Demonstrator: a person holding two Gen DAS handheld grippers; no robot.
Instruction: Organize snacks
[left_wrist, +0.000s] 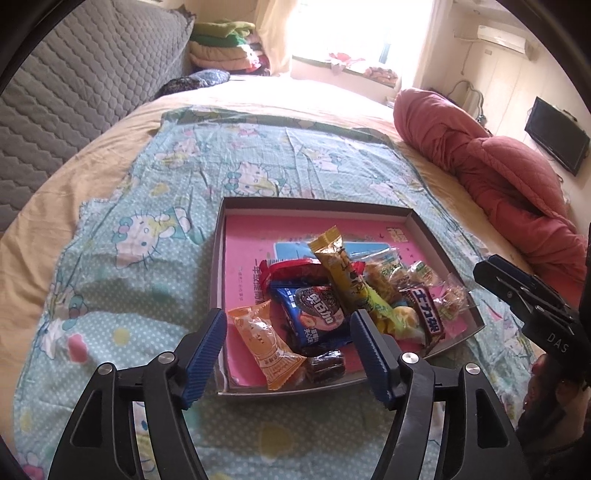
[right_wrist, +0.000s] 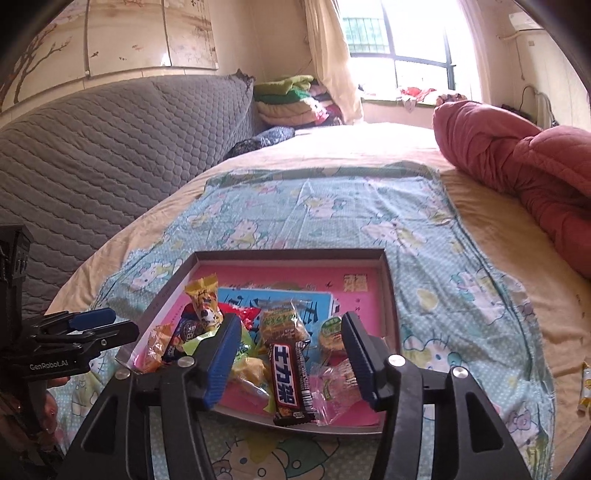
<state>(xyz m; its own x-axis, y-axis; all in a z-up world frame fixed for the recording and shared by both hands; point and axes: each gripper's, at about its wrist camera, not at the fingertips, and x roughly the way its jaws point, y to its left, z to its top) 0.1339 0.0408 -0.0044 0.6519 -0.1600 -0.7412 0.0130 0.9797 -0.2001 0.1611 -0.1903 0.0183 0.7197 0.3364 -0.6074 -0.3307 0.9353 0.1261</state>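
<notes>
A shallow grey box (left_wrist: 413, 216) with a pink floor lies on the bed and holds several wrapped snacks: an orange pack (left_wrist: 267, 345), a blue cookie pack (left_wrist: 314, 314), a long yellow pack (left_wrist: 340, 269), a dark chocolate bar (left_wrist: 428, 317). My left gripper (left_wrist: 288, 354) is open and empty, hovering over the box's near edge. In the right wrist view the same box (right_wrist: 389, 291) shows, with the chocolate bar (right_wrist: 290, 380) between my right gripper's fingers. My right gripper (right_wrist: 288, 365) is open and empty above the near rim.
The box rests on a blue cartoon-print cloth (left_wrist: 147, 229) spread over the bed. A rolled red quilt (left_wrist: 498, 158) lies to the right. A grey quilted headboard (right_wrist: 92, 155) stands on the left. One yellow snack (right_wrist: 585, 387) lies on the bed at far right.
</notes>
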